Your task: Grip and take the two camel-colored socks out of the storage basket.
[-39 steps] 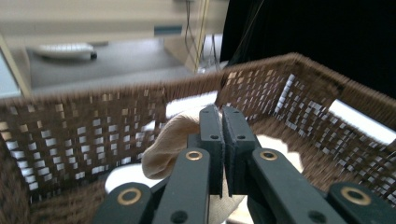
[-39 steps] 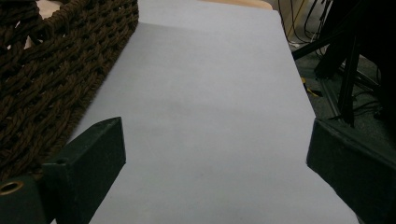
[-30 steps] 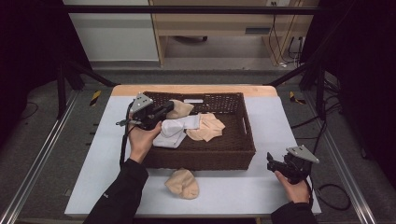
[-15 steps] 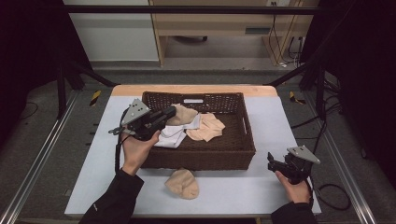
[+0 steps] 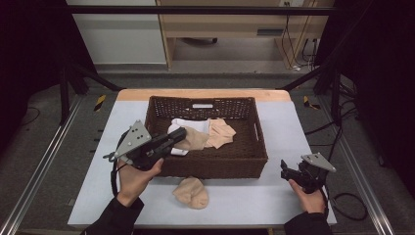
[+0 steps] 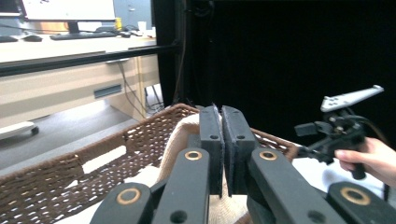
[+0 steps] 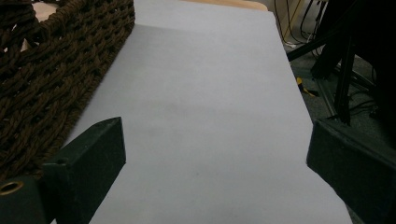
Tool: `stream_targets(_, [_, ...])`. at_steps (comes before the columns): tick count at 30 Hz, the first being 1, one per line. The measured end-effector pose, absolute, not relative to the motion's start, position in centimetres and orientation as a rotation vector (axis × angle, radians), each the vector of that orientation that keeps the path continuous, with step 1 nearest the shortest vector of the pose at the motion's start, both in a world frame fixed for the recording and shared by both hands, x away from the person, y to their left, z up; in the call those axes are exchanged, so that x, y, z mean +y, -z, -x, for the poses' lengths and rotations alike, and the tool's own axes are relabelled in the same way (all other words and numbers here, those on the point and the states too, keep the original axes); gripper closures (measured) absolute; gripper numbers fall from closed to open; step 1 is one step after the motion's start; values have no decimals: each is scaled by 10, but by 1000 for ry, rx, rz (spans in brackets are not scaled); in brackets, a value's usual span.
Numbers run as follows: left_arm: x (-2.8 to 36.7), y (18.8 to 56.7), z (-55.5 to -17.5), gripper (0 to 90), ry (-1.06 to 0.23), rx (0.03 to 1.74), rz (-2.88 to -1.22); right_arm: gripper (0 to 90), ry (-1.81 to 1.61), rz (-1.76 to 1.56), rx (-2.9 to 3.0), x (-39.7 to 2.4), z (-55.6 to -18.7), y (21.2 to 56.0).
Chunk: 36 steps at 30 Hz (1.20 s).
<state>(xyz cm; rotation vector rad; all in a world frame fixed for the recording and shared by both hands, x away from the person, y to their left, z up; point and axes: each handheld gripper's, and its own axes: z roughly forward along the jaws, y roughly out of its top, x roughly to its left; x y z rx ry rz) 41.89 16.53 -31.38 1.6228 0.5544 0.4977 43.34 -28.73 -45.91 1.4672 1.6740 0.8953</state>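
A brown wicker basket stands mid-table, holding a white sock and beige socks. My left gripper hovers over the basket's front-left corner with its jaws pointing right. It is shut on a beige sock, whose cloth shows behind the closed jaws of the left gripper as the beige sock. Another beige sock lies on the table in front of the basket. My right gripper rests low at the table's front right. That right gripper is open over bare table.
The basket's wall is just left of the right gripper. The grey table top ends close behind the basket, with a wooden cabinet and cables on the floor beyond. The right hand's gripper shows far off past the basket's rim.
My left gripper has drawn back toward the person and to the basket's front-left, bringing the beige sock with it. The right gripper has stayed put.
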Motion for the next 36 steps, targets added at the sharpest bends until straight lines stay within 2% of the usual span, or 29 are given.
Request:
stream_targets(9, [169, 317, -393, 870, -485, 498, -1635, 49, -895, -1468, 1670, -287, -433, 459])
stream_targets(18, [167, 336, -370, 869, -448, 469, -1695, 50, -895, -1467, 1671, -287, -432, 459])
stream_targets(25, [161, 364, -367, 869, -388, 492, -1768, 51, -894, -1475, 1673, -287, -432, 459])
stream_targets(36, [148, 422, -383, 865, -316, 592, -1943, 53, -890, -1468, 1680, -287, -432, 460])
